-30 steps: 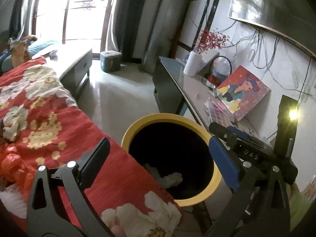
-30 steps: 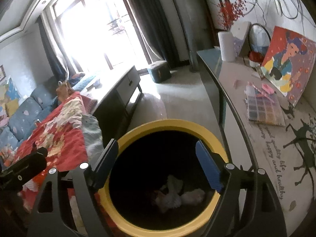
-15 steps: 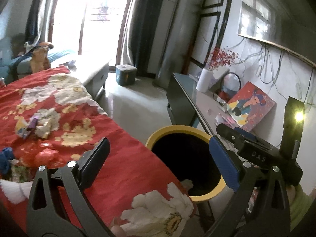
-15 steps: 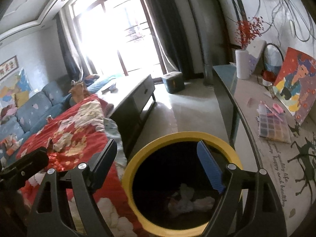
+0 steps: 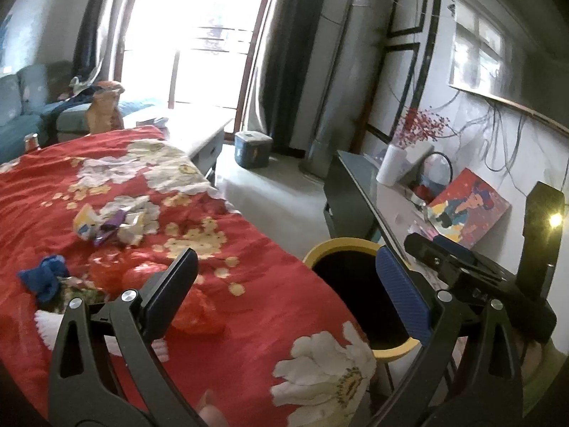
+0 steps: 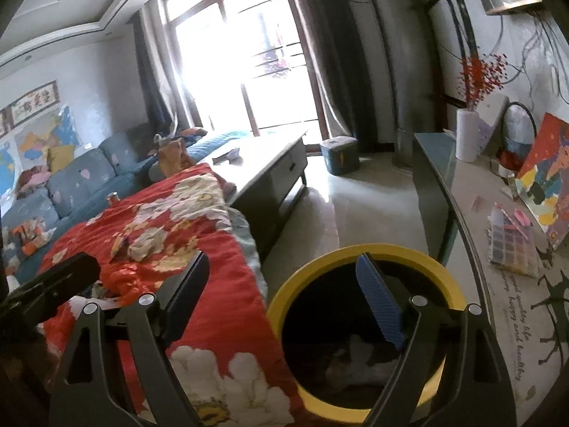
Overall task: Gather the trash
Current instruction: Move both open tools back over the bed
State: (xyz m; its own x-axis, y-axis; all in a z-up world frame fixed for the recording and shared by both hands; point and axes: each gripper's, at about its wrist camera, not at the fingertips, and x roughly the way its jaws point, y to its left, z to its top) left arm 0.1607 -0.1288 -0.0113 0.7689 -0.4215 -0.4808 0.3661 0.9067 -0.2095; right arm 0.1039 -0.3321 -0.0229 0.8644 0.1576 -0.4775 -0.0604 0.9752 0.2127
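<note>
A yellow-rimmed black trash bin point(image 5: 338, 243) stands between the red flowered blanket point(image 5: 249, 284) and a side table. White crumpled paper point(image 6: 359, 359) lies at the bottom of the bin point(image 6: 355, 252). On the blanket lie crumpled wrappers point(image 5: 106, 226), a blue scrap point(image 5: 42, 277) and a red plastic bag point(image 5: 199, 309). My left gripper point(image 5: 284, 252) is open and empty over the blanket's near edge. My right gripper point(image 6: 281, 256) hangs above the bin's left rim; its jaws are opening with nothing between them.
A glass-topped side table point(image 6: 462, 213) at the right carries a painting point(image 6: 547, 178), a bead box point(image 6: 512, 249) and a white vase point(image 6: 467, 138). A low coffee table point(image 6: 270, 163), a blue sofa point(image 6: 78, 185) and a small teal stool point(image 6: 338, 154) stand farther off.
Both grippers have pulled back and up from the bin toward the blanket. The bin looks smaller now, and the wrappers and blue scrap have come into the left view.
</note>
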